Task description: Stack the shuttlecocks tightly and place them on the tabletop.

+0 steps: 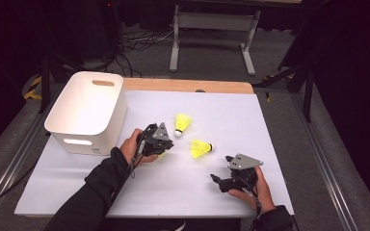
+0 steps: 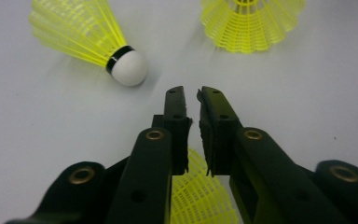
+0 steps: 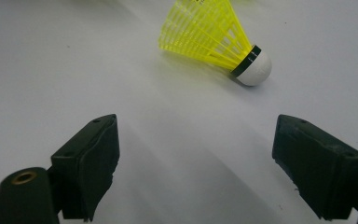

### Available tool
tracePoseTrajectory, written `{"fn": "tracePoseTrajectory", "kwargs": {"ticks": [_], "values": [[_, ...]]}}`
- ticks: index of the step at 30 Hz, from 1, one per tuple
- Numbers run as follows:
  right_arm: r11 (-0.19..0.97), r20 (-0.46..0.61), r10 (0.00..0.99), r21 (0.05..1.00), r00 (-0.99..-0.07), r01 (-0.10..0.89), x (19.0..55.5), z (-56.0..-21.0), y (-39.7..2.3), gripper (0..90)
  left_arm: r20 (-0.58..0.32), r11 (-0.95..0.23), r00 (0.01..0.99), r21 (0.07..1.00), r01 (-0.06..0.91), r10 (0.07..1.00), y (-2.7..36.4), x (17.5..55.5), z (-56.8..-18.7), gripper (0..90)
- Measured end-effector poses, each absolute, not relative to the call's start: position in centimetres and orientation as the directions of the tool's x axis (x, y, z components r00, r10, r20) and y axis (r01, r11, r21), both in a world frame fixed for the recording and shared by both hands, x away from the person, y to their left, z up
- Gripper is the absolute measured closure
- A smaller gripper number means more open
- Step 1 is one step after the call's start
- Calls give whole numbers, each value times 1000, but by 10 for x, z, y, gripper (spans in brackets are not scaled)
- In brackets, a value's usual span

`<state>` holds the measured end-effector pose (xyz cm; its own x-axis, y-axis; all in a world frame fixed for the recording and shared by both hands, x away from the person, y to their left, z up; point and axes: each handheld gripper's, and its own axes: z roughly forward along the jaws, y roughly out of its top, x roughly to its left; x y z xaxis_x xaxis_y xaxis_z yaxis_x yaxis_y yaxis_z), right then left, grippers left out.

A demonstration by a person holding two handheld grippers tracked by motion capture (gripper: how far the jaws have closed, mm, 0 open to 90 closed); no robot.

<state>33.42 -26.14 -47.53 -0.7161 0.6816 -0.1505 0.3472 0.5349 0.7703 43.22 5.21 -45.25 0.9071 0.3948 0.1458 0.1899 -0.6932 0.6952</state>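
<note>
While I look down from the high view, the white bin (image 1: 87, 111) with its slotted handle stands at the far left of the white table (image 1: 221, 192), well apart from my right hand and close to my left. Just right of the bin, my left gripper (image 1: 166, 147) lies low over the table, and a sliver of yellow peeks from under it. The left gripper view explains that: a third shuttlecock (image 2: 200, 196) lies under the jaws, its yellow skirt showing through the narrow gap, though I cannot tell whether the pads touch it. Those jaws stand nearly closed, a thin slit between the tips, nothing pinched at the tips themselves. Ahead of them in that view lie the upper shuttlecock (image 2: 88, 37), its white cork pointing toward the jaws, and the skirt of the middle shuttlecock (image 2: 251, 23). From above, the upper shuttlecock (image 1: 183, 124) sits just beyond the left gripper, and the middle shuttlecock (image 1: 201, 148) lies on its side between my two tools, with bare table on either side of it. At the far right, my right gripper (image 1: 215, 179) rests near the table's front edge, jaws spread wide and empty. The right gripper view shows the middle shuttlecock (image 3: 214, 37) lying ahead of the open jaws, cork to the right, with clear table between.
</note>
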Motion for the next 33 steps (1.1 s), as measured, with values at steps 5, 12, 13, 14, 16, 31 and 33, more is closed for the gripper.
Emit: {"fn": "tracePoseTrajectory", "kwargs": {"ticks": [5,12,13,14,16,31,33], "values": [[535,-150,682,770,-716,348,334,-475,-261,158,156,-663,893,725,186,422,52,434,-444,719],[532,-147,685,770,-714,352,334,-475,-262,158,175,-655,879,733,184,444,51,439,-434,659],[531,-148,685,771,-713,351,334,-475,-262,158,181,-655,878,734,179,443,51,440,-434,655],[532,-148,685,771,-714,350,334,-475,-262,158,184,-654,876,735,179,445,51,441,-433,643],[534,-149,683,770,-715,350,334,-475,-262,158,179,-655,875,732,187,450,52,442,-432,615],[537,-152,683,767,-715,350,334,-476,-262,158,67,-638,864,703,314,499,65,450,-449,447],[537,-152,684,767,-714,351,335,-476,-261,158,75,-639,857,700,319,510,64,450,-450,426]]}}
